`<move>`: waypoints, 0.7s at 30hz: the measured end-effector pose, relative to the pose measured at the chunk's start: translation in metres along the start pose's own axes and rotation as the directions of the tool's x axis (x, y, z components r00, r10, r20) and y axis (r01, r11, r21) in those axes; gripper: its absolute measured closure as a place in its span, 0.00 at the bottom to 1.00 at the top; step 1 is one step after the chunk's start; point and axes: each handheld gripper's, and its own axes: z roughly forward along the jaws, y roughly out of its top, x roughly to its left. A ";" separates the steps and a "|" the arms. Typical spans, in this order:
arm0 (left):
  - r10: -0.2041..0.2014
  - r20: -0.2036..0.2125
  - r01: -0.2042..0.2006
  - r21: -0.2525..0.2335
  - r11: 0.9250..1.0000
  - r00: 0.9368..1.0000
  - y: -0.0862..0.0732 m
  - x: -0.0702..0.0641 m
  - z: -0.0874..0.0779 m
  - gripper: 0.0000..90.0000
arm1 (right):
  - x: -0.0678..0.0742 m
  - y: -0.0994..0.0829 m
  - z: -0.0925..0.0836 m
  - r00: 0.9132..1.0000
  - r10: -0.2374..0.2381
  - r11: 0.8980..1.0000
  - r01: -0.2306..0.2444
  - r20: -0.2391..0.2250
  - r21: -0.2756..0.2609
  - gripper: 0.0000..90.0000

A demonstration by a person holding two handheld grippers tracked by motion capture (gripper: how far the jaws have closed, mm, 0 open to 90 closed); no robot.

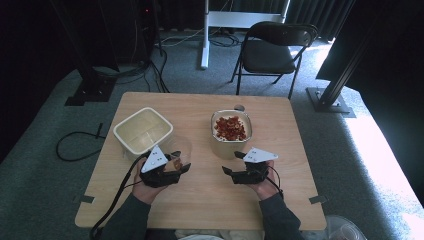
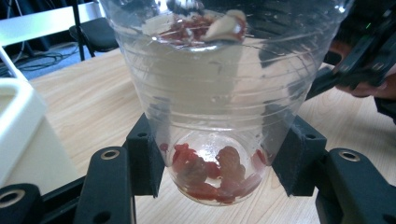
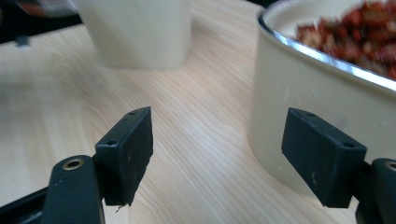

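A: Starting at the left, what sits there?

B: An empty cream tub (image 1: 143, 131) near the table's (image 1: 200, 200) left edge. Just right of it the left gripper (image 1: 176, 167) has its pads pinched on the sides of a clear plastic cup (image 2: 219, 116), low down near the base, with a small heap of red dried fruit (image 2: 215, 172) in the bottom. The cup's long axis runs away from that gripper, mouth pointing towards the second tub (image 1: 231, 132).

A: And the right side?

B: The right gripper (image 1: 234, 162) holds nothing, its jaws spread. The tub of red fruit stands just ahead of it and to its right, close by the right-hand pad (image 3: 322, 156).

A: Which hand is nearer the fruit?

B: The right one. Whether the cup rests on the table or hangs just above it, I can't quite tell, since the high view is small and dim there
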 end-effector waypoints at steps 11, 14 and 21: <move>-0.001 -0.018 0.000 -0.023 1.000 1.000 0.010 0.008 -0.021 0.48 | -0.010 -0.021 0.003 0.997 0.038 0.998 -0.041 0.063 0.046 0.28; 0.006 -0.026 -0.007 -0.022 1.000 1.000 0.013 0.010 -0.028 0.48 | -0.011 -0.024 0.005 0.997 0.050 0.997 -0.053 0.065 0.050 0.28; 0.027 -0.067 -0.029 -0.021 0.999 0.997 0.018 0.021 -0.047 0.48 | -0.011 -0.026 0.006 0.996 0.059 0.997 -0.062 0.065 0.054 0.28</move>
